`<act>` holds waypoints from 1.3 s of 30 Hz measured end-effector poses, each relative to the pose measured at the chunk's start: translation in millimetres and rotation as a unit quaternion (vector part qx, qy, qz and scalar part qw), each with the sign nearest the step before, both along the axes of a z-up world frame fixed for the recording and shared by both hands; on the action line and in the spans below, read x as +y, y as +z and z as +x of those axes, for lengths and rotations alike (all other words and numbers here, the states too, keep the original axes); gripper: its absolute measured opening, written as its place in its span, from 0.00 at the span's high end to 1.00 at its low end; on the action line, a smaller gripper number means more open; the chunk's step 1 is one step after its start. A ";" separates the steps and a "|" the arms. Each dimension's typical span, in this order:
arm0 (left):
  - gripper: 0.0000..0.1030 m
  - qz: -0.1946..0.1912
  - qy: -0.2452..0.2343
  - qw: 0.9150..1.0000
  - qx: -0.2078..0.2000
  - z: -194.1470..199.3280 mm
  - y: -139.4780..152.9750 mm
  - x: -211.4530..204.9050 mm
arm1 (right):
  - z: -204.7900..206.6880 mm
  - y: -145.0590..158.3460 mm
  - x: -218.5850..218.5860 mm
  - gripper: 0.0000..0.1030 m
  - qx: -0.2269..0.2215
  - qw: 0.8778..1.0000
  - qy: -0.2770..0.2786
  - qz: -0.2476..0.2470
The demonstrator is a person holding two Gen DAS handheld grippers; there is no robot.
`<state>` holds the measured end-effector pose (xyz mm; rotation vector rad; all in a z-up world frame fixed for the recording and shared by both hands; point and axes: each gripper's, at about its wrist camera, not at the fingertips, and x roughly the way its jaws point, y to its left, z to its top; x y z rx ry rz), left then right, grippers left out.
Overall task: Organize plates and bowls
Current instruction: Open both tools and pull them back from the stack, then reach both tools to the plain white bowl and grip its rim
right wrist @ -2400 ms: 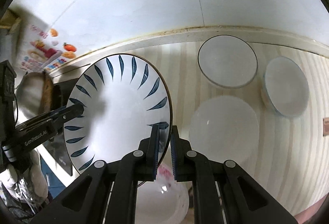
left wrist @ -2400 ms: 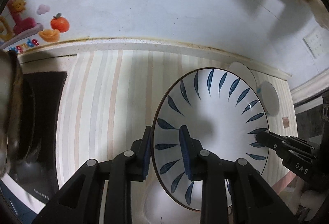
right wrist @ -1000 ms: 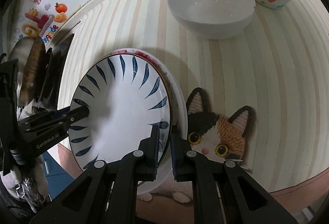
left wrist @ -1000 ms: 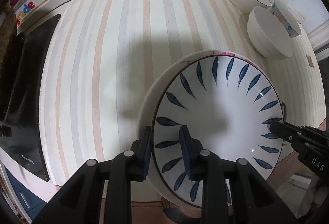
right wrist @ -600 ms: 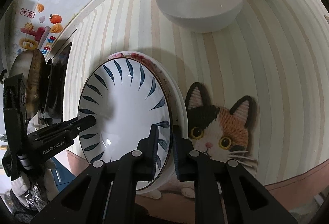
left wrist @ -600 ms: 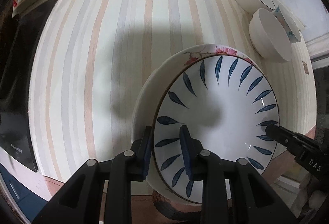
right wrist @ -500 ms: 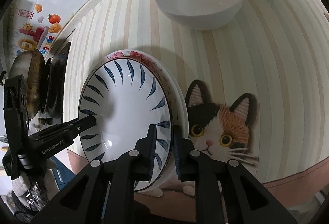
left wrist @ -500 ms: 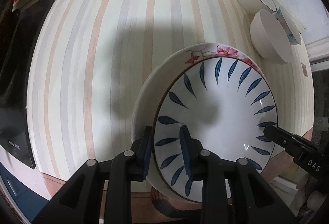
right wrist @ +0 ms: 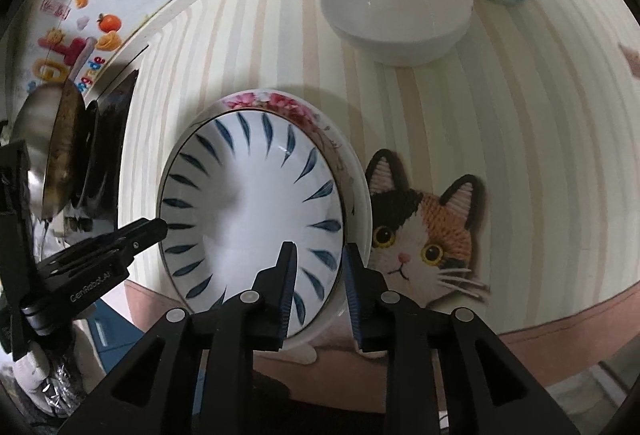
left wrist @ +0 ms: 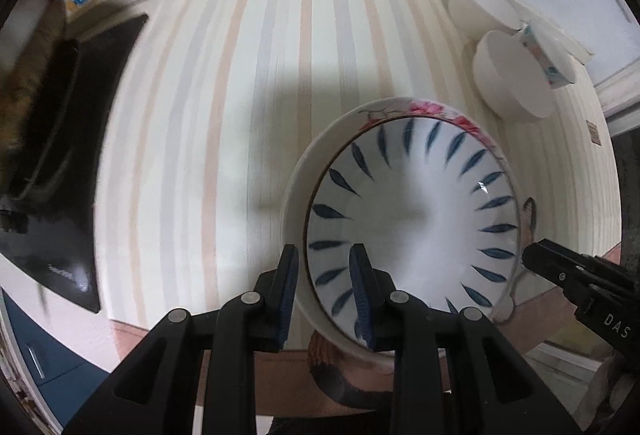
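The blue-leaf plate [right wrist: 248, 211] sits nested on the pink-flowered plate [right wrist: 276, 103], both on the striped mat [right wrist: 520, 163], right beside the cat mat [right wrist: 432, 235]. The right gripper [right wrist: 318, 275] has just been opening: its jaws stand apart, straddling the stacked rims with daylight on either side. Over on the far rim, the left gripper [left wrist: 326, 287] has its jaws spread around both plate edges, pads not visibly pressing. Three bowls wait at the back, the plain white bowl [right wrist: 396, 3] nearest
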<state>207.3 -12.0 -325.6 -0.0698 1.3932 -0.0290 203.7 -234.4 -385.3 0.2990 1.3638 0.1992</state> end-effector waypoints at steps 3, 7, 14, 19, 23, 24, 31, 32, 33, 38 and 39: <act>0.73 0.006 -0.006 1.000 -0.030 -18.9 26.2 -5.4 | -16.8 27.9 5.5 0.52 -0.026 0.999 0.008 -0.018; 0.49 0.008 -0.014 0.998 -0.065 -42.2 57.6 -12.6 | -45.0 65.8 10.0 0.26 -0.068 0.997 0.015 -0.034; 0.17 0.009 -0.016 0.992 -0.123 -80.9 102.3 -18.3 | -95.3 120.4 14.4 0.14 -0.127 0.990 0.012 -0.062; 0.16 0.005 -0.009 0.990 -0.142 -109.7 125.3 -16.5 | -132.8 150.4 16.5 0.10 -0.161 0.984 0.003 -0.076; 0.07 -0.001 -0.001 0.988 -0.153 -132.3 140.6 -15.6 | -164.0 172.6 16.5 0.09 -0.181 0.981 -0.004 -0.072; 0.07 -0.003 0.000 0.988 -0.156 -138.4 145.2 -15.5 | -170.3 175.6 16.9 0.08 -0.184 0.980 -0.005 -0.071; 0.07 0.008 0.004 0.983 -0.182 -162.1 170.2 -19.0 | -206.8 198.2 21.1 0.07 -0.206 0.976 0.013 -0.070; 0.07 0.009 0.006 0.983 -0.182 -162.9 171.9 -19.8 | -209.0 200.4 21.5 0.07 -0.209 0.975 0.014 -0.068; 0.07 0.010 0.006 0.983 -0.183 -162.7 173.6 -20.4 | -210.7 203.6 20.4 0.07 -0.212 0.975 0.016 -0.066; 0.07 0.002 0.013 0.980 -0.196 -152.5 181.0 -29.1 | -197.3 203.5 6.0 0.06 -0.212 0.976 0.023 -0.040; 0.07 -0.003 0.012 0.978 -0.208 -146.9 182.9 -33.7 | -191.0 201.0 0.9 0.06 -0.208 0.977 0.023 -0.032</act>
